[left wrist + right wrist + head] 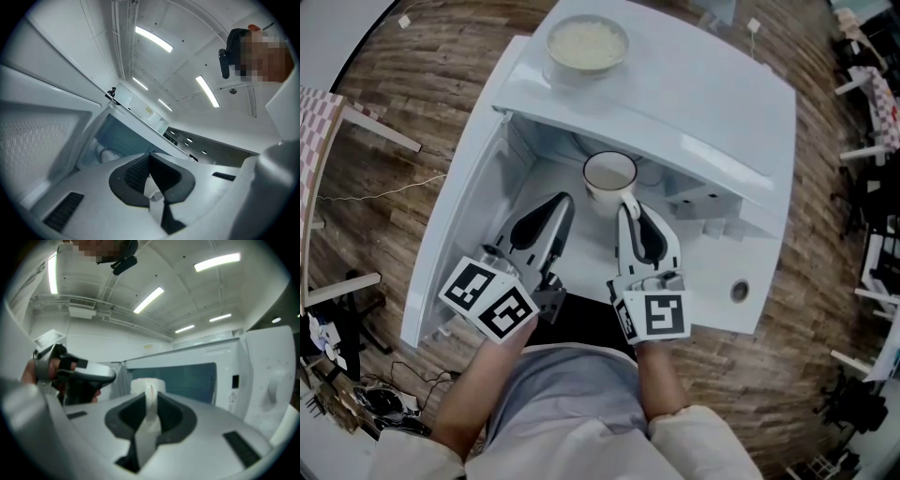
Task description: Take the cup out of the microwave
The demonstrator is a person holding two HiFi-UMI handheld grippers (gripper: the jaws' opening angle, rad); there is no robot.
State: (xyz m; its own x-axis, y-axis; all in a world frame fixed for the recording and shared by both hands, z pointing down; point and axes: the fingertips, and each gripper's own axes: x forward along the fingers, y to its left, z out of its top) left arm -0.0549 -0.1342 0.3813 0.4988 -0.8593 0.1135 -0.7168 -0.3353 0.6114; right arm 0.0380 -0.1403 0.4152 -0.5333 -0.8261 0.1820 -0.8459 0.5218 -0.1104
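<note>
The white cup (609, 176) hangs at the mouth of the open white microwave (694, 112), its handle towards me. My right gripper (625, 208) is shut on that handle. In the right gripper view the handle stands upright between the jaws, with the cup (147, 384) just beyond them. My left gripper (562, 202) sits to the left of the cup, apart from it, inside the microwave opening. In its own view the left gripper (150, 161) has its jaws together with nothing in them.
The microwave door (455, 216) stands open at the left. A bowl of rice (586, 45) rests on top of the microwave. The control panel with a knob (274, 380) is to the right of the cavity. Wooden floor surrounds the microwave.
</note>
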